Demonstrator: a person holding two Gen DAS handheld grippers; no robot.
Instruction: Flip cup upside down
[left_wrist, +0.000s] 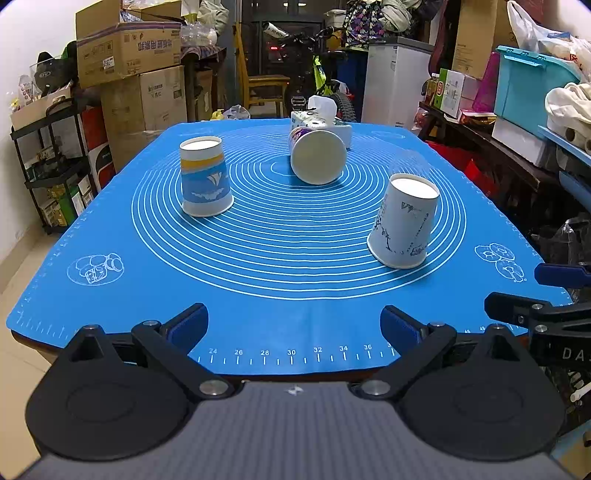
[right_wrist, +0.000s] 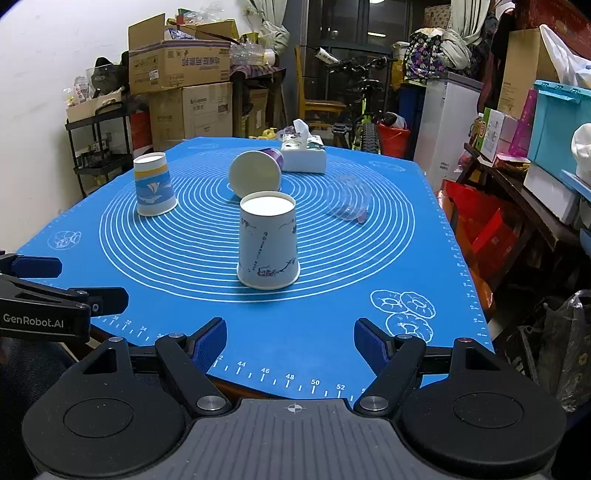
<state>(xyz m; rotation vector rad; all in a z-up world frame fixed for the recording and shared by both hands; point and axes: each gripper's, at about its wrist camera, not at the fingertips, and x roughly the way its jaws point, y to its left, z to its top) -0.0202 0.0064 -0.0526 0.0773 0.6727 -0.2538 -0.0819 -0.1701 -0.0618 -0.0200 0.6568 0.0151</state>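
The purple cup lies on its side just in front of the tissue box, long axis pointing toward that box, base facing both tools. Left hand-held gripper and right hand-held gripper both gape empty; which is nearer cannot be told.
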